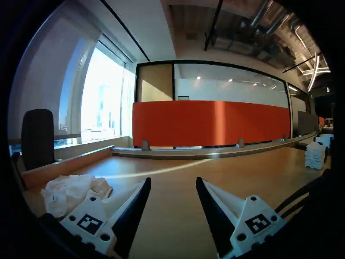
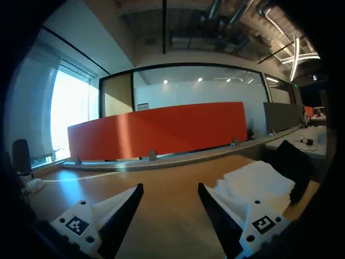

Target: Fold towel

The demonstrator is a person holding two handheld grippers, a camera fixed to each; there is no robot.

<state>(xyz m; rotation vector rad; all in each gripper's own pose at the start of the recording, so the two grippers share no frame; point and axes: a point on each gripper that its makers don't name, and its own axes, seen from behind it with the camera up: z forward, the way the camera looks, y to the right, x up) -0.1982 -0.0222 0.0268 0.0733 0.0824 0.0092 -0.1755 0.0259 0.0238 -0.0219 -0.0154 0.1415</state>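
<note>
Looking along the left tongs (image 1: pixel 172 179) in the left gripper view, the two white fingers stand wide apart with nothing between them, only the bare wood of the worktop (image 1: pixel 181 207). A crumpled towel (image 1: pixel 71 194), white and heaped in a loose lump, lies on the worktop just beside the finger on the picture's left, partly behind it; whether they touch cannot be told. Well apart, at the far right edge of the worktop, stands a pile of folded white cloths (image 1: pixel 315 154). An orange screen (image 1: pixel 211 123) runs along the back of the worktop, a bright window (image 1: pixel 101 103) is on the left, and a dark chair back (image 1: pixel 38 138) rises in front of it. In the right gripper view, the right tongs (image 2: pixel 170 185) are likewise spread wide and hold nothing, hovering over the same wooden surface. The folded white cloths (image 2: pixel 258 181) lie just beyond the finger on the picture's right, with a black shape (image 2: pixel 293 166) against their far side. A small white lump (image 2: pixel 34 184) sits far off at the left edge, too small to identify.
</note>
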